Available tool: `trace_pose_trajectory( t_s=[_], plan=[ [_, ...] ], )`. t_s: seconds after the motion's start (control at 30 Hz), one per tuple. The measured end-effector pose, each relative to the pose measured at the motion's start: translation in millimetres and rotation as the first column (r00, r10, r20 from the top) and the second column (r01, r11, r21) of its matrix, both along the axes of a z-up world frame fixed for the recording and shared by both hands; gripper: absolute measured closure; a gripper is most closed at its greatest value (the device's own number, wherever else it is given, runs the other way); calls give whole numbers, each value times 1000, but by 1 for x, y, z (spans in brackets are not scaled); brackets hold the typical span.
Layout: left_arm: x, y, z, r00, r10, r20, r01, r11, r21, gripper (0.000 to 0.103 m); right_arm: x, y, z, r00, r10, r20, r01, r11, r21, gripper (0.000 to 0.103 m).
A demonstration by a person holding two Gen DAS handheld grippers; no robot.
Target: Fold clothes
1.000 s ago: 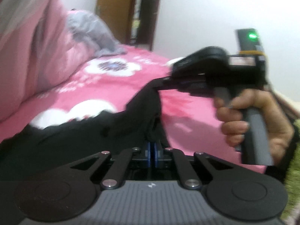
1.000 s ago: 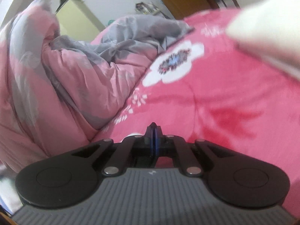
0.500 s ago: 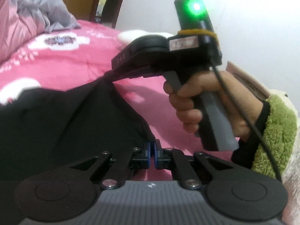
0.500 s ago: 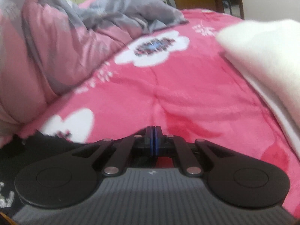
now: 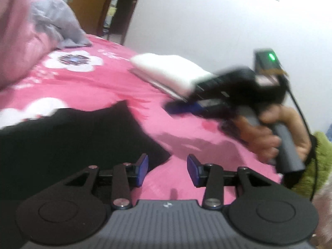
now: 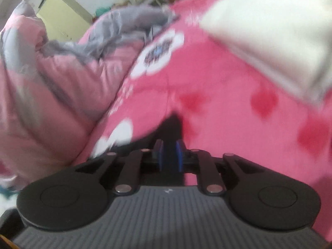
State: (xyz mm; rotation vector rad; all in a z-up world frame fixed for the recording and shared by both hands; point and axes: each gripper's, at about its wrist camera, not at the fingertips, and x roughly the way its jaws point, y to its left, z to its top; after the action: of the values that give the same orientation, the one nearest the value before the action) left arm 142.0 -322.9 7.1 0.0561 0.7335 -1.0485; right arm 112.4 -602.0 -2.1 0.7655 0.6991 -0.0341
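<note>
A black garment [image 5: 78, 145] lies spread on the pink bedspread at the left of the left wrist view. My left gripper [image 5: 168, 170] is open just right of the garment's near corner, with nothing between its blue pads [image 5: 143, 169]. The right gripper [image 5: 178, 108], blurred and held by a hand [image 5: 261, 137], hovers to the right of the garment's far corner, apart from it. In its own view the right gripper [image 6: 169, 155] stands open by a narrow gap, and a black tip of the garment [image 6: 173, 124] lies just beyond the fingers.
A folded white cloth [image 5: 170, 72] lies on the bed behind the right gripper. A crumpled pink and grey quilt [image 6: 62, 78] is piled along the left. The flowered bedspread [image 5: 103, 87] stretches back to a wooden door [image 5: 87, 6].
Both grippers have let go of the black garment, which now lies flat. The left jaws have opened wide. The right gripper has pulled away to the right and opened slightly.
</note>
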Motion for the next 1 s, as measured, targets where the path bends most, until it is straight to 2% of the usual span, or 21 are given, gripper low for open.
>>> trace_pose_trajectory(
  t_s=[0.1,0.2,0.27,0.33,0.37,0.57,0.67,0.77,0.8,0.87,0.9,1.0],
  plan=[
    [5,36,0,996,82,21,-83,995,51,60,-1,18,-12,999,6,-39,-7,999,-35,85],
    [19,66,-9,980,198,12,-198,974,110,63,-3,35,-25,997,10,-79,-15,997,-70,85],
    [31,84,-15,961,277,-1,-275,954,123,63,-4,47,-33,994,12,-105,-22,995,-93,88],
    [41,98,-19,939,345,-8,-341,933,116,64,-6,55,-38,994,8,-111,-21,993,-119,98],
    [46,104,-20,928,373,-9,-369,923,111,64,-7,57,-39,994,3,-106,-17,992,-128,100],
    [79,108,-29,876,483,0,-481,872,87,64,-49,60,-31,994,-98,-45,95,993,-67,103],
    [90,100,-37,864,504,-10,-502,861,83,64,-53,65,-41,991,-109,-74,100,988,-119,102],
    [91,98,-43,853,521,-6,-520,852,69,64,-54,57,-42,989,-130,-71,122,987,-102,100],
    [91,97,-45,851,526,-4,-524,849,63,64,-55,55,-37,985,-155,-69,146,981,-129,98],
    [88,98,-50,849,528,3,-528,848,47,64,-58,55,-20,975,-216,-45,199,950,-242,95],
    [87,99,-52,848,530,6,-530,847,39,64,-56,58,-12,978,-207,-25,191,939,-286,95],
    [83,102,-55,846,533,13,-533,846,17,64,-30,75,12,997,-77,31,83,913,-399,94]
  ],
)
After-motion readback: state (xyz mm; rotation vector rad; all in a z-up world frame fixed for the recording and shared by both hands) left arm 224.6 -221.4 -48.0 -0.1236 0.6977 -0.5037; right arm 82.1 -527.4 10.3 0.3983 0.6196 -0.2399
